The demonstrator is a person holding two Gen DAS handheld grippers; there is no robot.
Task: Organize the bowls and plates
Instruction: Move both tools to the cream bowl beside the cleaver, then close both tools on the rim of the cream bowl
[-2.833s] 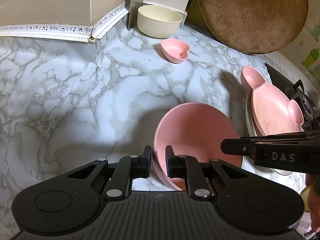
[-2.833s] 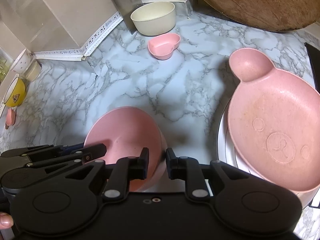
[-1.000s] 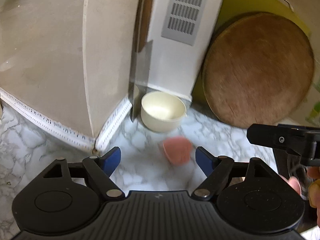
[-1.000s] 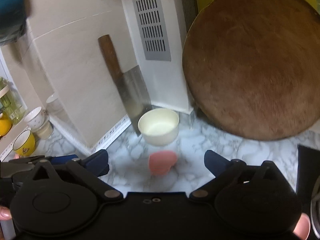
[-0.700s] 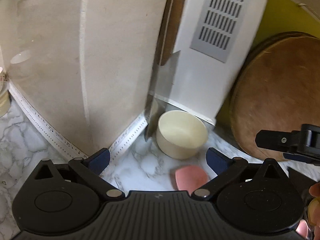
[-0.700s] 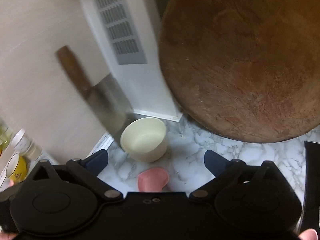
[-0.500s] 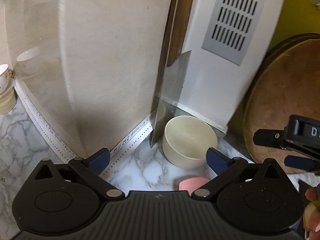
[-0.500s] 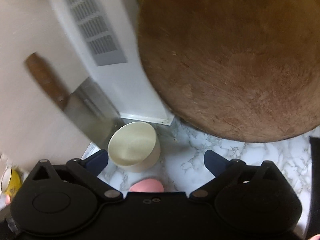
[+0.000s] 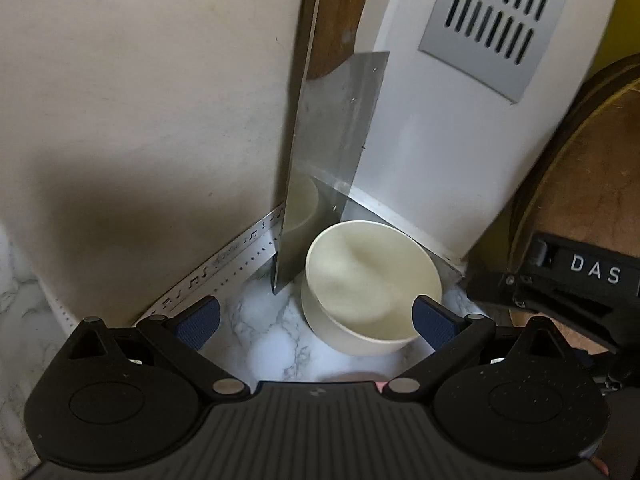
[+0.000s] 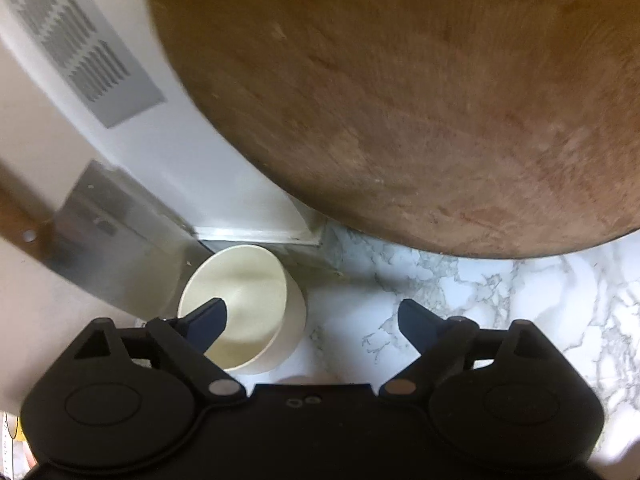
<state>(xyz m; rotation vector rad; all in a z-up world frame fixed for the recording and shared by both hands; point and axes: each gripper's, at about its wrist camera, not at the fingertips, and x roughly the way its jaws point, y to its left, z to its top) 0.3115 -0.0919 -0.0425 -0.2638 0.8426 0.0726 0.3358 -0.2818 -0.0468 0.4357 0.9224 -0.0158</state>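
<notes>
A cream bowl (image 9: 372,288) stands upright on the marble counter in the back corner; it also shows in the right wrist view (image 10: 244,312). My left gripper (image 9: 316,320) is open and empty, its fingers just short of the bowl and spread to either side of it. My right gripper (image 10: 312,320) is open and empty; its left finger (image 10: 208,322) lies over the bowl's mouth. A sliver of the small pink heart dish (image 9: 360,380) peeks out under my left gripper body. The right gripper's body (image 9: 560,280) shows at the right of the left wrist view.
A cleaver (image 9: 328,152) leans upright against the wall, touching or nearly touching the bowl's left side. A big round wooden board (image 10: 400,100) leans on the wall to the right. A white vented panel (image 9: 488,28) stands behind the bowl. Marble counter (image 10: 500,300) lies at right.
Both grippers let go of the big pink bowl, opened, and moved forward to the back corner. The cream bowl has grown large in view; the pink heart dish has slipped under the gripper bodies.
</notes>
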